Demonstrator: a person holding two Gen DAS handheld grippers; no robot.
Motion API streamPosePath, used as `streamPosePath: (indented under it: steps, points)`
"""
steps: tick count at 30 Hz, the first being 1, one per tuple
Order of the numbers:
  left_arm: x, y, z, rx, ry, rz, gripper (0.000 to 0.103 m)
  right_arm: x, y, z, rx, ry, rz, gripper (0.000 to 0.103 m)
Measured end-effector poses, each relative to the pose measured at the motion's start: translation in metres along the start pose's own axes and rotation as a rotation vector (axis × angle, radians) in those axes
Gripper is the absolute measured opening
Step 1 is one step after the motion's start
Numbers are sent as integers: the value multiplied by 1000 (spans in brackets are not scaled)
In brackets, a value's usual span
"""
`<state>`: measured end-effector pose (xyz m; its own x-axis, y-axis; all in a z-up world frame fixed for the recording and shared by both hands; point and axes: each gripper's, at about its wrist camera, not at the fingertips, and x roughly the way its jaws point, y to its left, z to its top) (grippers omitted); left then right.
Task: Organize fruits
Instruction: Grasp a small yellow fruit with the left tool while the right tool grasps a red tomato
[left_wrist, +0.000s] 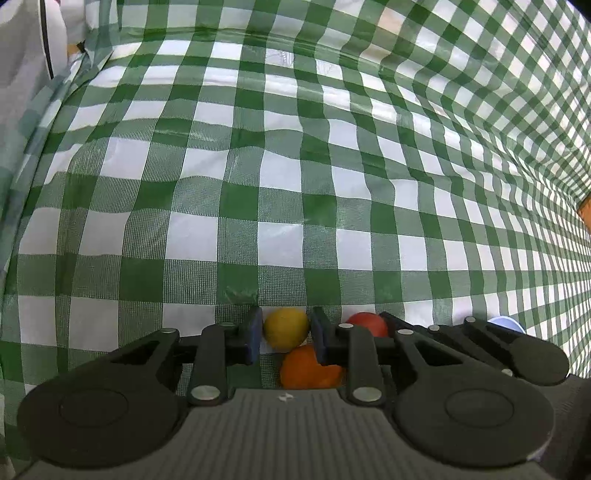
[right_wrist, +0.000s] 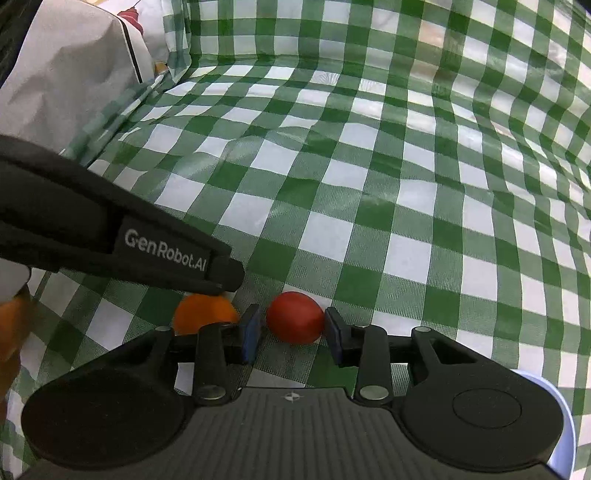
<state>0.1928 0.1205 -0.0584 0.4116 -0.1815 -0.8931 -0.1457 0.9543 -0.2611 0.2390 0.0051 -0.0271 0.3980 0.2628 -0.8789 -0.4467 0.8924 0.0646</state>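
Left gripper (left_wrist: 286, 334) low over the green-checked cloth (left_wrist: 280, 206) on the bench, jaws apart with a yellow fruit (left_wrist: 285, 328) sitting right between the pads, an orange fruit (left_wrist: 304, 367) just near of it and touching, a red fruit (left_wrist: 367, 323) off to the right. Right gripper (right_wrist: 291, 328) down beside it, jaws apart around that red fruit (right_wrist: 294, 322), not visibly pinching it yet, orange fruit (right_wrist: 205, 314) just left under the other tool. Pale blue bowl rim (right_wrist: 563, 424) peeking out at near right.
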Motion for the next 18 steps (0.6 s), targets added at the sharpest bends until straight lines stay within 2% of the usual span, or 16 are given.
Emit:
streamPosePath:
  steps: [6, 8, 10, 14, 18]
  points:
    - [-15, 1, 9, 23, -96, 83, 30, -8, -4, 3, 19, -42, -31, 35]
    - [-9, 3, 8, 22, -70, 100, 30, -7, -8, 4, 34, -43, -43, 35]
    - [-1, 2, 4, 37, -35, 117, 31, -1, -12, 2, 44, -7, -56, 35]
    - [1, -2, 2, 67, -40, 133, 31, 1, -12, 0, 44, -1, -56, 35]
    - [-1, -1, 2, 55, -53, 130, 31, -2, -13, 1, 56, -14, -56, 35]
